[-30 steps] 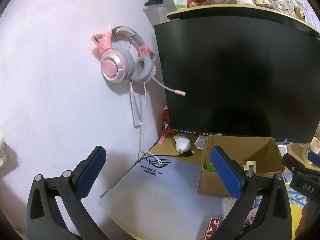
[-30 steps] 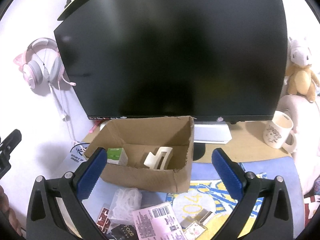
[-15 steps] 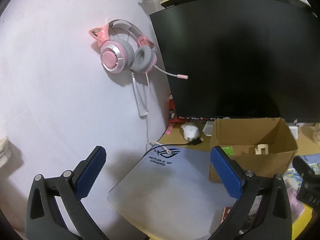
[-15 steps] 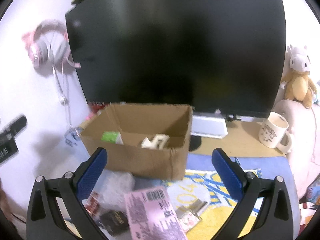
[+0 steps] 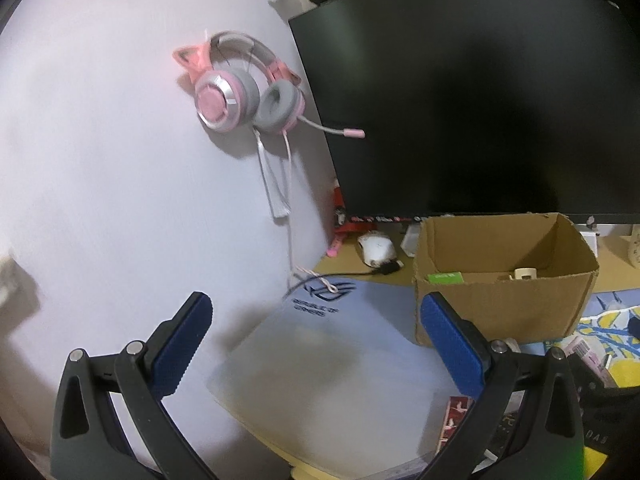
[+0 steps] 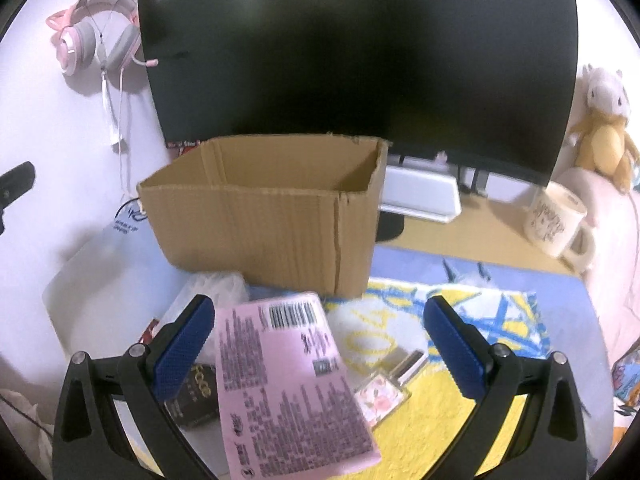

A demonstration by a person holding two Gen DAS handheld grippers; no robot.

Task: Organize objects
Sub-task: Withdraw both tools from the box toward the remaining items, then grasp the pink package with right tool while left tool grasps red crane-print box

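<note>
The right gripper (image 6: 316, 340) hangs spread wide and empty over the pink packet (image 6: 292, 384), at six o'clock from the cardboard box (image 6: 264, 216). The left gripper (image 5: 316, 344) is likewise released. Clamping carelessly could also snag the black box (image 6: 196, 396) underneath.

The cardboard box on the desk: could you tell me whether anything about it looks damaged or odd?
The cardboard box has no top flaps, and its upper rim is ragged, as if torn off, most clearly at the back right corner. Otherwise it stands upright and holds its shape.
</note>
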